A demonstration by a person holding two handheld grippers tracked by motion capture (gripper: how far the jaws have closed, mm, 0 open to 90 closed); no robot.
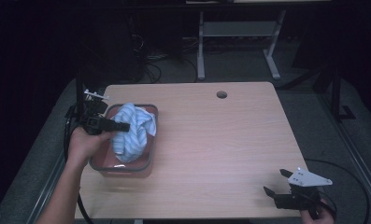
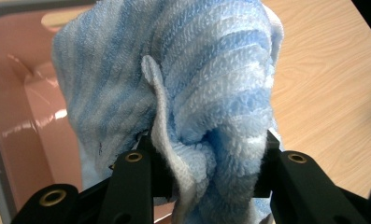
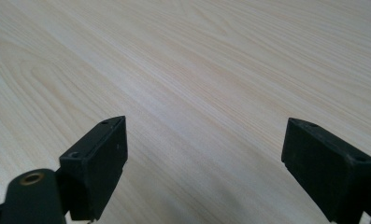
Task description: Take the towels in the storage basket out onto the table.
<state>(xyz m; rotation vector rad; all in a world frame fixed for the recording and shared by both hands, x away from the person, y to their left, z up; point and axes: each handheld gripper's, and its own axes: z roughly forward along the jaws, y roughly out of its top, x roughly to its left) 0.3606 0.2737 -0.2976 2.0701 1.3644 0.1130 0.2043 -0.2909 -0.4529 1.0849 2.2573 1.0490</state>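
A blue-and-white striped towel point(image 1: 131, 133) stands bunched up in a pink bin with a grey rim point(image 1: 127, 168) at the table's left side. My left gripper point(image 1: 124, 126) reaches in from the left and is shut on the towel. In the left gripper view the jaws pinch a fold of the towel point(image 2: 211, 70) between them, above the bin's pink wall point(image 2: 24, 107); my left gripper point(image 2: 206, 163) is clamped on that fold. My right gripper point(image 1: 275, 182) rests near the table's front right corner, open, nothing between its jaws. The right gripper point(image 3: 204, 154) looks over bare wood point(image 3: 197, 70).
The light wooden table point(image 1: 220, 135) has a round cable hole point(image 1: 221, 94) near its back edge. Beyond it stands another desk's white frame point(image 1: 200, 46), with cables on the dark floor. A black cable trails off the right front corner.
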